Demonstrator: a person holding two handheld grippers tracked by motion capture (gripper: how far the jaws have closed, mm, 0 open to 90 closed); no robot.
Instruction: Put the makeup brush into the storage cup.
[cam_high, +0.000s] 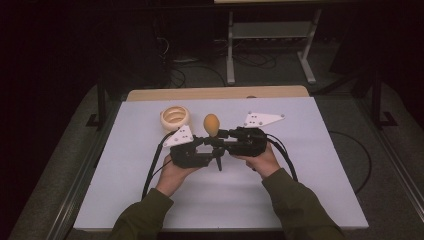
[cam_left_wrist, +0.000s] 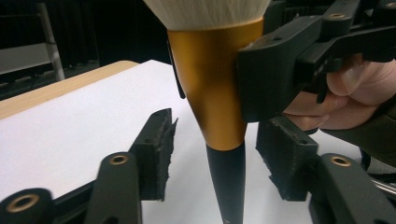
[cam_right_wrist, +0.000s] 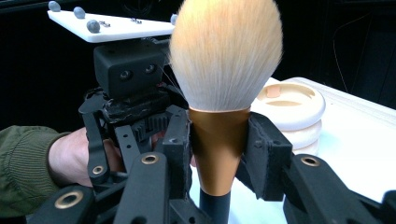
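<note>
Overhead, white desk with a pale wood edge at the far side, dark room behind, probably cables on grey floor. Right tongs clamped on brush, held upright mid-desk; left tongs part-closed around handle, pads clear. Ring stack nearby.

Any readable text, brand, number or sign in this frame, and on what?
None: no letters, numbers or signs can be read anywhere.
The gold-and-black makeup brush with pale bristles shows no brand.
The cream ribbed round holder, white table cover and black right gripper are unmarked.
</note>
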